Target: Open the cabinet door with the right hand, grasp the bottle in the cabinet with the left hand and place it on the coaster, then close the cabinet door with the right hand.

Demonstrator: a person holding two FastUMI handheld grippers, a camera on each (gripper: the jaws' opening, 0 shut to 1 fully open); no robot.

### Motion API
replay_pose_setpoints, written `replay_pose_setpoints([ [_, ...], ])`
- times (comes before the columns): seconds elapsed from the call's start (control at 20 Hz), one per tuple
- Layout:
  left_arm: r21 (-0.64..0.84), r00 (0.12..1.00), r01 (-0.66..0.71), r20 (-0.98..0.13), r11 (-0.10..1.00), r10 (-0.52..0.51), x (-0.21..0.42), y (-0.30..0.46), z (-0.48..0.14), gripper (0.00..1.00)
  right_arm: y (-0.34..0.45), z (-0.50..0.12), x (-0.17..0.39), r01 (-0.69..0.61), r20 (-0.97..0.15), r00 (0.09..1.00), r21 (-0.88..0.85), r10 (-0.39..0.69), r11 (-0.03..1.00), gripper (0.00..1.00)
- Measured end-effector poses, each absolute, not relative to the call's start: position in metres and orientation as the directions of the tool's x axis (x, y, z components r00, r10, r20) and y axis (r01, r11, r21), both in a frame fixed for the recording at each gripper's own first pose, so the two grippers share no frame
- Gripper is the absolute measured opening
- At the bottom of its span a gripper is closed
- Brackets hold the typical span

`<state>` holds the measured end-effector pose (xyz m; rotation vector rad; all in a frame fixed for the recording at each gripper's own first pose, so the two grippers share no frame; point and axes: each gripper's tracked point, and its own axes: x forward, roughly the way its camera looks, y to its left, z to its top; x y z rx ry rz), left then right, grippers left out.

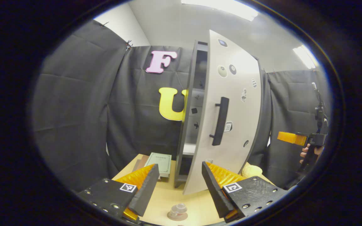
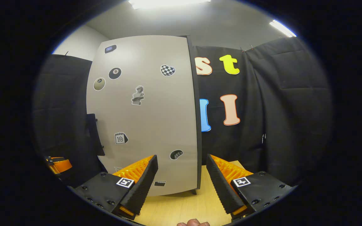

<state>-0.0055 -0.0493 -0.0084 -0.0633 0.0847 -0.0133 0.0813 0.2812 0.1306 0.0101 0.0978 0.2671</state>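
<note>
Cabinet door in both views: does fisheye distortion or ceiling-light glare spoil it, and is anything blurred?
Left gripper view: the cabinet door bows strongly, with a soft sheen near its top; its handle stays sharp. Right gripper view: the door bulges too, evenly lit, stickers crisp. Ceiling lights blow out at the top of each view. No motion blur.

Black cloth (image 1: 74, 119) drapes the booth walls on every side, a white wall (image 1: 123, 28) peeks out at upper left, ceiling lights (image 2: 168, 3) glare along the top, and a pale wooden table (image 2: 184, 207) sits at the bottom.
</note>
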Motion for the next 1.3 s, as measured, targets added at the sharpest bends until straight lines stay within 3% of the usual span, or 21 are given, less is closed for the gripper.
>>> replay_pose_setpoints([
  [0.4, -0.101, 0.996, -0.090, 0.001, 0.991, 0.090, -0.023, -0.113, 0.007, 0.82, 0.219, 0.127, 0.082, -0.316, -0.057, 0.948, -0.052, 0.314, 0.947, 0.98],
  [0.7, -0.142, 0.993, -0.112, 0.014, 0.984, 0.115, -0.035, -0.140, 0.018, 0.82, 0.200, 0.122, 0.076, -0.353, -0.047, 0.934, 0.034, 0.354, 0.935, 0.98],
  [0.9, -0.102, 0.991, -0.126, 0.028, 0.987, 0.129, -0.042, -0.141, 0.022, 0.87, 0.184, 0.117, 0.081, -0.309, -0.055, 0.949, 0.050, 0.311, 0.950, 0.98],
  [0.95, -0.104, 0.991, -0.125, 0.028, 0.987, 0.128, -0.045, -0.142, 0.023, 0.82, 0.181, 0.114, 0.083, -0.298, -0.062, 0.952, 0.045, 0.301, 0.953, 0.98],
  [1.3, -0.077, 0.994, -0.091, 0.046, 0.993, 0.095, -0.057, -0.142, 0.022, 0.82, 0.160, 0.096, 0.088, -0.246, -0.068, 0.968, -0.104, 0.240, 0.964, 0.98],
])
